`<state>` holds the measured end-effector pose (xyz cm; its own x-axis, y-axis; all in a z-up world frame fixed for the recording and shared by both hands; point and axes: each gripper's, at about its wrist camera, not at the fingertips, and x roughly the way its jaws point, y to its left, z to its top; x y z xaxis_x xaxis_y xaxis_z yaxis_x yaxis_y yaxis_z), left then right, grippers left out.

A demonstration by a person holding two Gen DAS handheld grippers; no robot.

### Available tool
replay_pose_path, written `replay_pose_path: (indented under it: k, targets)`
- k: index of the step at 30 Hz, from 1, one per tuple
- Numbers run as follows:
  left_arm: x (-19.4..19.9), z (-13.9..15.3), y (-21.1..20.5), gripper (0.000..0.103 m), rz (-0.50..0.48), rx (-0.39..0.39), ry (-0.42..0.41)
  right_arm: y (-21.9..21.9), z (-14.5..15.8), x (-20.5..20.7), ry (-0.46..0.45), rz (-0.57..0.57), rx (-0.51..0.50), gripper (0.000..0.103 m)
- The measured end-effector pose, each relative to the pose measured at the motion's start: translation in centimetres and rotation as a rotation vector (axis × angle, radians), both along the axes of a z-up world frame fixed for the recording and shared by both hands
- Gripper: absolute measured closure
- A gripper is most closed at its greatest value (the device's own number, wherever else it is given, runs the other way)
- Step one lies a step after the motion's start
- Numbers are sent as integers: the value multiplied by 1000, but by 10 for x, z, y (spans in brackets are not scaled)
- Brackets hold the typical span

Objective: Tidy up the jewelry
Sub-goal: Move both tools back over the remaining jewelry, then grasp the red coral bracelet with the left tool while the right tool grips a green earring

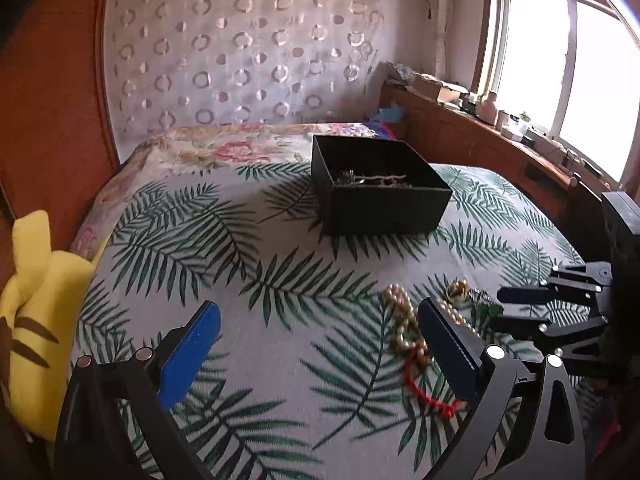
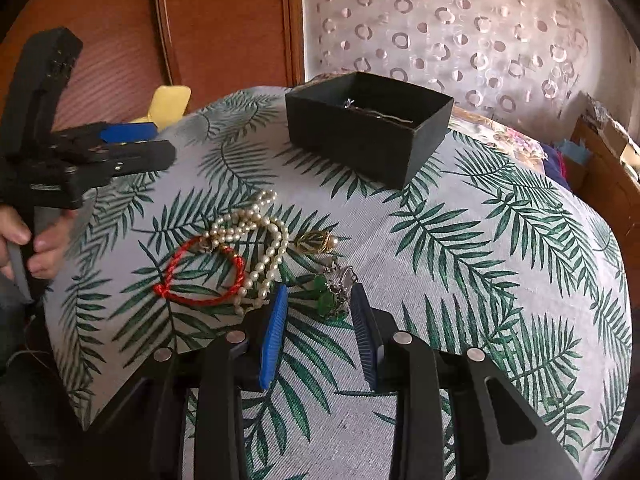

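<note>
A black open box [image 1: 380, 188] with a silver chain inside stands on the leaf-print bedspread; it also shows in the right wrist view [image 2: 368, 128]. A jewelry pile lies nearer: a pearl necklace [image 2: 260, 240], a red cord bracelet [image 2: 200, 276], a gold ring [image 2: 316, 240] and a green-stone silver piece [image 2: 328, 296]. My right gripper [image 2: 320, 308] is open, its fingertips on either side of the green piece. My left gripper [image 1: 320, 328] is open and empty, left of the pile, its right finger over the pearls [image 1: 404, 320].
A yellow plush toy [image 1: 36, 312] lies at the bed's left edge. A wooden wardrobe [image 2: 200, 20] stands behind. A wooden ledge with clutter [image 1: 500, 120] runs under the window at right. A floral quilt [image 1: 224, 148] lies beyond the box.
</note>
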<state>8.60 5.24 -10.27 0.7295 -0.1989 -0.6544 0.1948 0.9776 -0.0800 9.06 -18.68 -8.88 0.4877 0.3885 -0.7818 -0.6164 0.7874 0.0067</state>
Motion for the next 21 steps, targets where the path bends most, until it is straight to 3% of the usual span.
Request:
replay_pose_path:
  k: [2,3,5,21]
  targets:
    - [-4,-2,-1,8,-6,5,6,2,-2,0,-6,-2,-24,70]
    - [-4,-3,-1,8,-9,5,9,3,-3,0,-8,1,-31,79]
    - [-7,-4,-3,8,-17,6,15,3,-3,0,-9,-2,-37,87]
    - [-20,-23,-33,8,-103,37,92,-40,7,-27,-9,-81,105,88]
